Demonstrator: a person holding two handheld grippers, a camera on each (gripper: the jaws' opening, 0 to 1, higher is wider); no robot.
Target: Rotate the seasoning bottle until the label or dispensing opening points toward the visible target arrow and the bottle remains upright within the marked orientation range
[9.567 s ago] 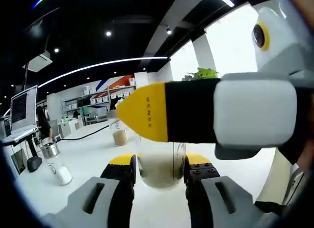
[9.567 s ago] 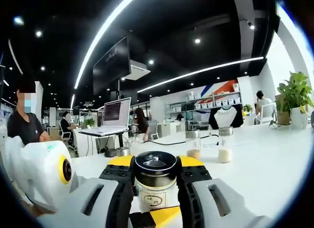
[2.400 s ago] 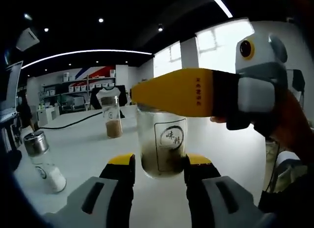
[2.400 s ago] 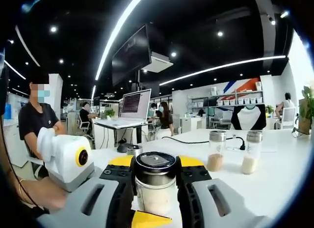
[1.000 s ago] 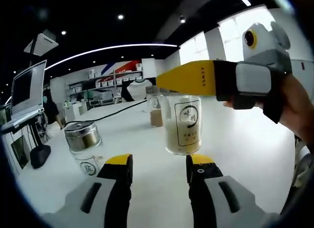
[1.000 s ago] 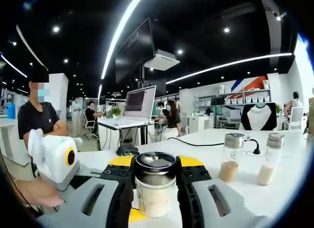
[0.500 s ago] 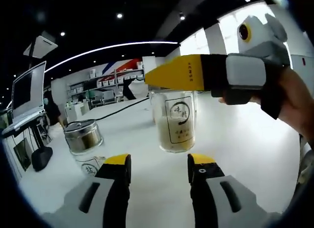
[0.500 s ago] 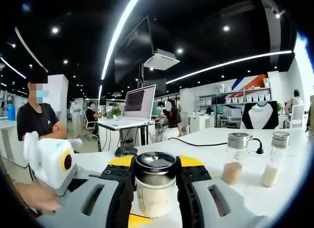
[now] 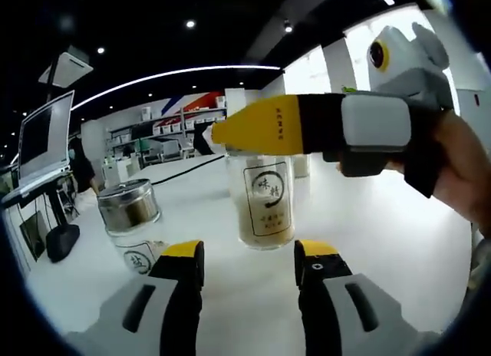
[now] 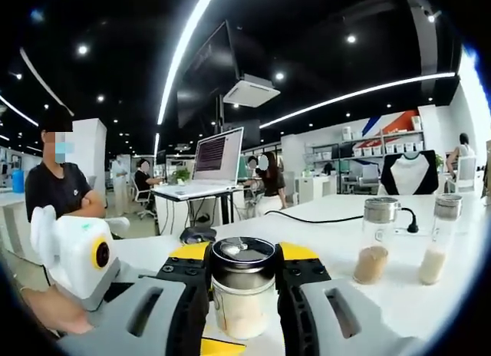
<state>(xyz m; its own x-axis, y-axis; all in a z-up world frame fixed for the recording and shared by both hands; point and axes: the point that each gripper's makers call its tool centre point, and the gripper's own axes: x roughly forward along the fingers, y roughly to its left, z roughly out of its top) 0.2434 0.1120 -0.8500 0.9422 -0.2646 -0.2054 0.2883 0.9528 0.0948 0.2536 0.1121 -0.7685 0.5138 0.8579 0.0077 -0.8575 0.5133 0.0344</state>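
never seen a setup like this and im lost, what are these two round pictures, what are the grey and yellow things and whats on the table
Each round picture comes from a fisheye camera riding on a hand-held gripper; a person holds one gripper in each hand. In the left gripper view, the left gripper points forward with its jaws open, nothing between them. The other yellow-tipped tool entering from the right is the right gripper, clamped around the top of a labelled seasoning bottle of pale powder. The right gripper view shows that same lid squeezed between its jaws. On the white table stand a second metal-lidded jar and, farther off, two tall shakers. No target arrow is visible to me.
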